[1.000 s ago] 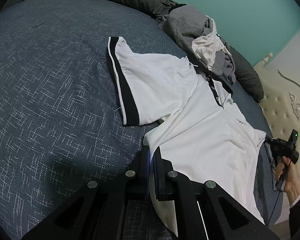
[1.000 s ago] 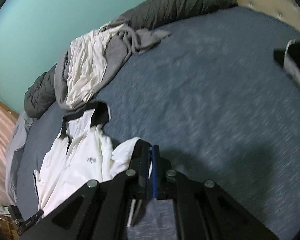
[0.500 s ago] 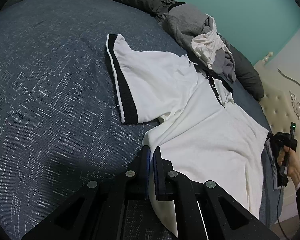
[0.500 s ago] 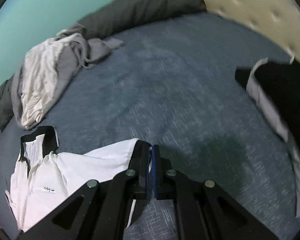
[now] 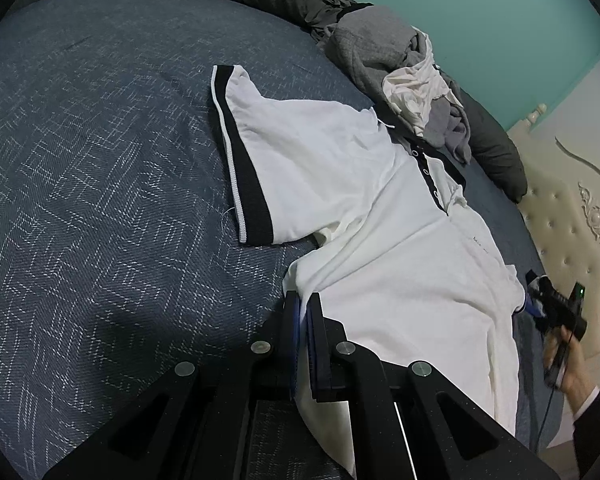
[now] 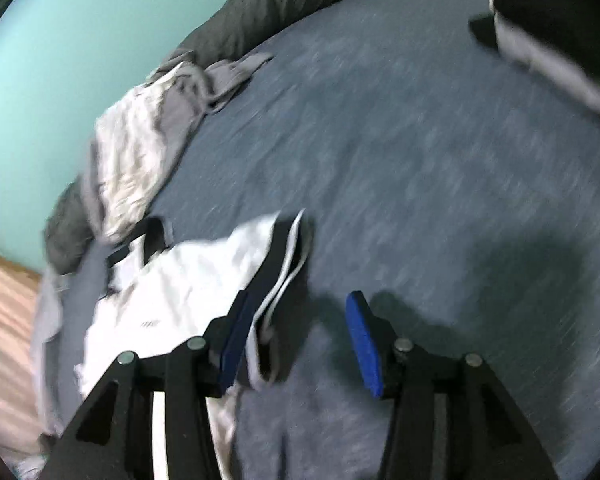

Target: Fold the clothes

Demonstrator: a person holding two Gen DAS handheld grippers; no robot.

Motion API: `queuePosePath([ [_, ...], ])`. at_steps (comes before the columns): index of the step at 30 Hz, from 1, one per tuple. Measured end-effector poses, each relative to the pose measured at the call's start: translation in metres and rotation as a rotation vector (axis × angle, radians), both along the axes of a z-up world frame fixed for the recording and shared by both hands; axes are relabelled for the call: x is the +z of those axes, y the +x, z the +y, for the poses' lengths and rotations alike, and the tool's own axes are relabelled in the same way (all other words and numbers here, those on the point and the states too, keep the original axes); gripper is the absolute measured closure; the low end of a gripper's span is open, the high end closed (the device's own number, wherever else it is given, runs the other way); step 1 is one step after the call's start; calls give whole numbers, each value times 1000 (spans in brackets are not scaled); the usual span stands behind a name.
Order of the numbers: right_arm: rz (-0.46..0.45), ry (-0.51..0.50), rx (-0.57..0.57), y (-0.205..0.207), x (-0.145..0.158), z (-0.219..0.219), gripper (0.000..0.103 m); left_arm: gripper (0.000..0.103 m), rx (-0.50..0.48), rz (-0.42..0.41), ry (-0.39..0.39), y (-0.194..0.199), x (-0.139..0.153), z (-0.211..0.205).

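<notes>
the white polo shirt (image 5: 380,220) lies face up on the blue-grey bedspread (image 5: 100,160), collar toward the heap of unfolded clothes (image 5: 404,80) by the green wall, 1 black-banded sleeve spread flat to the side. the left gripper (image 5: 303,308) has its 2 fingers pressed together on the side edge of the shirt just below that sleeve — fabric puckers right at the tips. across the shirt, the right gripper (image 6: 296,344) has its fingers spread wide apart; the other sleeve (image 6: 276,280) lies just beside its near finger, gripped by nothing, though that view is blurred.

i'd judge the shirt is being laid out flat, with no fold made yet. to do it well, the left should keep the cloth low and taut, not lift it, so the front smooths out. the right should take the loose sleeve near its black band and draw it outward until it lies as flat as the first one — both sides even, or the fold will come out crooked.
</notes>
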State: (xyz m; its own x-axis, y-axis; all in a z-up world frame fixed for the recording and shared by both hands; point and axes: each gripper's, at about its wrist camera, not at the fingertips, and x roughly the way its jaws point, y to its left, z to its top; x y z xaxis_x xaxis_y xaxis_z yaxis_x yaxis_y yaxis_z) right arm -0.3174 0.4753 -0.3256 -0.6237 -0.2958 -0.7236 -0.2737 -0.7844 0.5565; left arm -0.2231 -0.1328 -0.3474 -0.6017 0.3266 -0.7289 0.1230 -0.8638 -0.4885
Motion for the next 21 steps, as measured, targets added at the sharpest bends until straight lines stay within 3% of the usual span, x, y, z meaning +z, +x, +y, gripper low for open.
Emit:
queuePosePath([
  [4, 14, -37, 42, 4, -8, -19, 54, 99, -1, 0, 2, 1, 0, 0],
  [9, -17, 5, 86, -2, -14, -41, 55, 99, 1, -1, 7, 0, 0, -1],
  [15, -78, 163, 111, -10, -2, -56, 97, 99, -1, -1, 10, 1, 0, -2],
  [21, -77, 331, 127, -15, 42, -54, 100, 99, -5, 0, 10, 1, 1, -1],
])
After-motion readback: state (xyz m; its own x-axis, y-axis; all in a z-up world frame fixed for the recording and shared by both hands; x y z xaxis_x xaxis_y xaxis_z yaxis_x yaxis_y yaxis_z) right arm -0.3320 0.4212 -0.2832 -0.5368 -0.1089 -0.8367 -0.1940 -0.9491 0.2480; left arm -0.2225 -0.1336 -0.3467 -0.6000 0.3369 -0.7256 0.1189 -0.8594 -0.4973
